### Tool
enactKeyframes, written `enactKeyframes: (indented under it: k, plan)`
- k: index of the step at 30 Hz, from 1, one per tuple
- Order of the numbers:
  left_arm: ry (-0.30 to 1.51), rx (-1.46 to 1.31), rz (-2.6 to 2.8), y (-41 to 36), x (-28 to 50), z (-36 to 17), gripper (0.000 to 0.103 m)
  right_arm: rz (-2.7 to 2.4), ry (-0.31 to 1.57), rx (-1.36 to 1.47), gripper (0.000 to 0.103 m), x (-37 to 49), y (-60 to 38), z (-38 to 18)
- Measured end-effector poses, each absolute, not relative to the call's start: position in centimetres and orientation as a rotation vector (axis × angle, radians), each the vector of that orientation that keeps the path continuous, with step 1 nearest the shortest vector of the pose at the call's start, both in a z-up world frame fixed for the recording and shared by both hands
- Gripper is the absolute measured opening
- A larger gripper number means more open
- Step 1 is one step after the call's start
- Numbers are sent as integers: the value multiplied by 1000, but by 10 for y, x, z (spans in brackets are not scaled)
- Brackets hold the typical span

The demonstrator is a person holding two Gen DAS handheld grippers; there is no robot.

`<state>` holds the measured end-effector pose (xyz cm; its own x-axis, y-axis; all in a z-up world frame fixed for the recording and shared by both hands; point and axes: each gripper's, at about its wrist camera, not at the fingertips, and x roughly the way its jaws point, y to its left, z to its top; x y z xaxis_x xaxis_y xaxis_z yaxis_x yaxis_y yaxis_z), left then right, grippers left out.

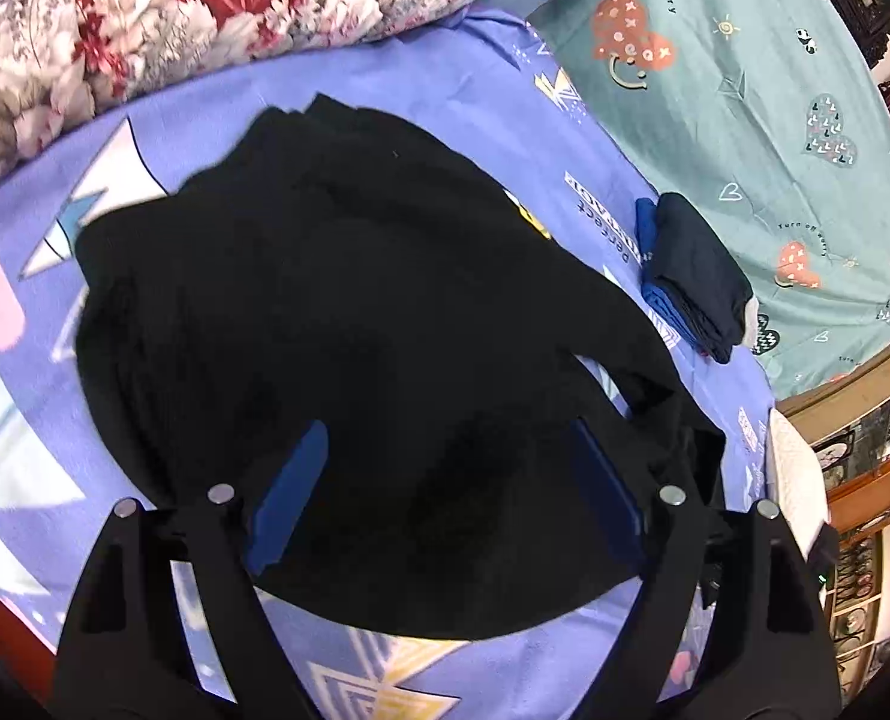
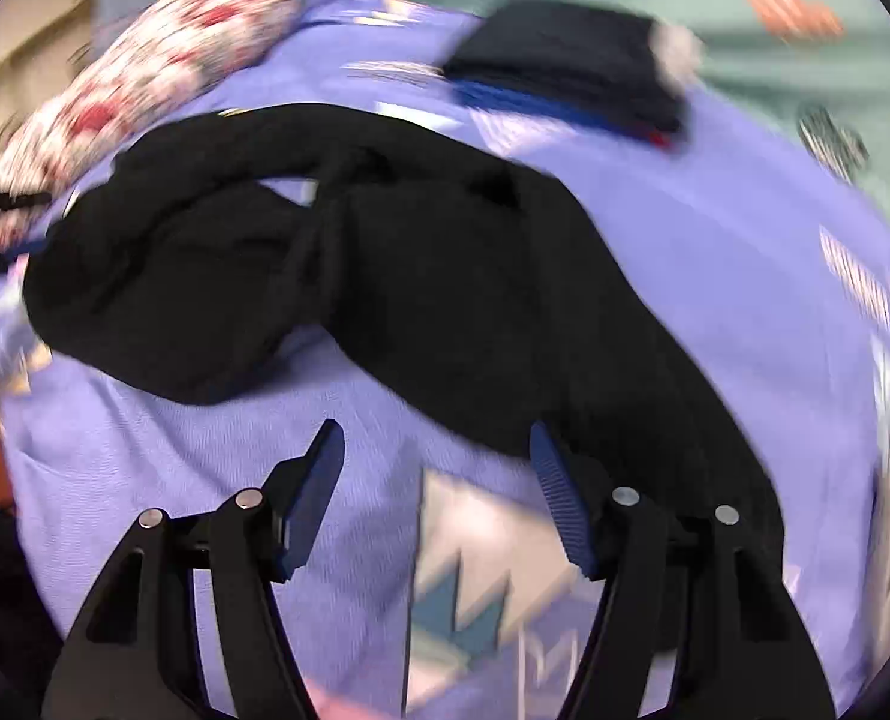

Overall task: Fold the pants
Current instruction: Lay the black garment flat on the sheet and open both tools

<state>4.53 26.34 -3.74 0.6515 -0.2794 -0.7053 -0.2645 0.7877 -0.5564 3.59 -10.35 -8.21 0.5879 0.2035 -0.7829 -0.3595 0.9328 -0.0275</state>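
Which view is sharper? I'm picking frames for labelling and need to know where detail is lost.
Left wrist view: sharp, but the black pants show almost no fold detail; fisheye bends the edges. Right wrist view: motion-blurred, smearing the floral quilt and the folded stack.

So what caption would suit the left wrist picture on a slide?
Open left gripper above crumpled black pants on a purple bedsheet, folded dark clothes stacked beside.
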Motion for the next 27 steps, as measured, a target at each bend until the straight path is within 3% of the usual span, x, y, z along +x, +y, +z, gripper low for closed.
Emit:
enactKeyframes:
  k: [7, 8, 10, 11, 18, 20, 21, 22, 27]
  plan:
    - [880, -673, 15, 259, 34, -35, 87, 338, 958, -291, 59, 100, -92, -106]
    - [877, -680, 32, 263, 33, -36, 87, 356, 978, -261, 34, 105, -99, -105]
    - [880, -697, 68, 273, 34, -41, 87, 349, 1007, -224, 1, 109, -115, -102]
    - [885, -705, 79, 277, 36, -45, 87, 356, 1018, -206, 0, 107, -125, -101]
    - [926, -681, 95, 273, 53, -61, 87, 322, 902, -129, 0, 44, -201, -47]
    - [924, -677, 92, 271, 56, -62, 87, 376, 892, -114, 14, 22, -203, -36]
    - [924, -676, 91, 270, 57, -62, 87, 399, 895, -141, 38, 11, -199, -35]
    - [923, -675, 90, 269, 58, -61, 88, 407, 892, -186, 45, 2, -190, -38]
    - [920, -669, 68, 260, 56, -57, 88, 464, 944, -254, 45, 6, -146, -70]
